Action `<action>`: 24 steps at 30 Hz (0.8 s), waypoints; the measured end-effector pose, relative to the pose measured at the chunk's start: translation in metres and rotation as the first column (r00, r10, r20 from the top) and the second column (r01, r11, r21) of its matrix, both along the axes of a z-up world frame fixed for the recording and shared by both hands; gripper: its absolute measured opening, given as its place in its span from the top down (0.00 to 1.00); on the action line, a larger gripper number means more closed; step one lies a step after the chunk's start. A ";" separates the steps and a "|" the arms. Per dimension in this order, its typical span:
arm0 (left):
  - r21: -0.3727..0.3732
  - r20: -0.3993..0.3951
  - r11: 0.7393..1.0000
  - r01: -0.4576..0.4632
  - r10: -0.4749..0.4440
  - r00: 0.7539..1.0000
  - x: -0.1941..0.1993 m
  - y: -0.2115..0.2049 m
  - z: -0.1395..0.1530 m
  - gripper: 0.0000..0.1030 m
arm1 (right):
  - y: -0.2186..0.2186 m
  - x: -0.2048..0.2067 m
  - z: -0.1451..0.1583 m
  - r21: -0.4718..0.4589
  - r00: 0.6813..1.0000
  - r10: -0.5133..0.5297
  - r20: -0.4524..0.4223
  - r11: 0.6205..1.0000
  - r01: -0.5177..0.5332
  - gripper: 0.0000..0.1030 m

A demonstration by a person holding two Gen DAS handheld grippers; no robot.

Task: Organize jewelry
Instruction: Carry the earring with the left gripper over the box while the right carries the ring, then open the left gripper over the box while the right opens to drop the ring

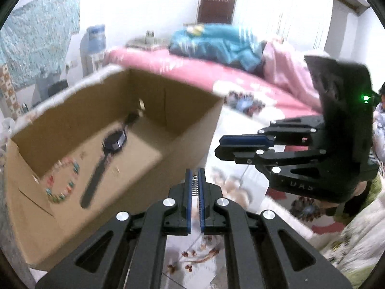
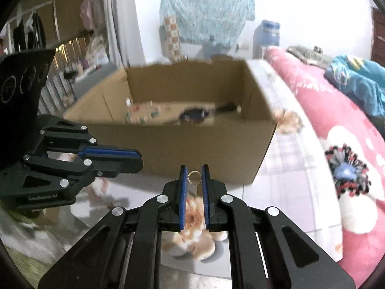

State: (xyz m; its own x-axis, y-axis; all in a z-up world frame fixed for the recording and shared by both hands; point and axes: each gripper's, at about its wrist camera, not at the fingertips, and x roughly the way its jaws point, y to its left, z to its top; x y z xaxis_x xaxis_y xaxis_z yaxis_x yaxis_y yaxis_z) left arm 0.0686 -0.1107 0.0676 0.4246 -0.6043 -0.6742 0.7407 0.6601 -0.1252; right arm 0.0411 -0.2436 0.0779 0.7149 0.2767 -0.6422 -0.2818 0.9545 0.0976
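A small gold ring (image 2: pixel 194 177) sits pinched between the tips of the right gripper (image 2: pixel 194 177), its blue pads (image 2: pixel 183 187) close together on either side of it. The left gripper (image 1: pixel 195 184) is narrowed almost completely; a thin coiled metal piece (image 1: pixel 195 185), too small to identify, is clamped between its pads. Directly ahead of both tools stands an open cardboard box (image 2: pixel 216 144), its near wall rising between the ring and the box floor. Inside the box lie a dark wristwatch (image 1: pixel 115 142), stretched out flat, and a colourful beaded bracelet (image 1: pixel 63 183) beside it, the two just apart. The box rests on a light tiled floor (image 2: pixel 284 168), with a bed under a pink flowered cover (image 2: pixel 336 125) along one side and a blue garment (image 1: pixel 216 43) heaped on it. Both grippers are held above the floor in front of the box, angled downward, side by side and pointing toward it. A patterned cloth (image 2: pixel 207 12) hangs on the far wall.
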 end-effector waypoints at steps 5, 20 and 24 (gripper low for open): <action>-0.018 0.064 0.998 -0.054 0.055 0.996 0.013 0.011 0.027 0.96 | -0.006 0.021 0.017 0.058 0.998 0.011 0.070 0.998 -0.015 0.91; 0.159 -0.013 0.964 -0.214 0.219 0.976 0.083 0.019 -0.010 0.95 | 0.010 0.085 -0.003 0.044 0.998 -0.044 -0.046 0.998 0.046 0.89; 0.194 -0.012 0.957 -0.217 0.224 0.975 0.085 0.017 -0.014 0.95 | 0.004 0.081 0.001 0.058 0.998 -0.044 -0.037 0.997 0.046 0.81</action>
State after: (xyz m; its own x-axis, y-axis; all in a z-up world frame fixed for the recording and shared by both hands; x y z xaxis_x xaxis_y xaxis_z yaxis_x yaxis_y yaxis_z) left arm 0.1535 -0.0935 0.0535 0.5078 -0.3575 -0.7838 0.5718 0.8204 -0.0038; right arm 0.1224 -0.2394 0.0789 0.7047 0.2825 -0.6508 -0.2338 0.9585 0.1630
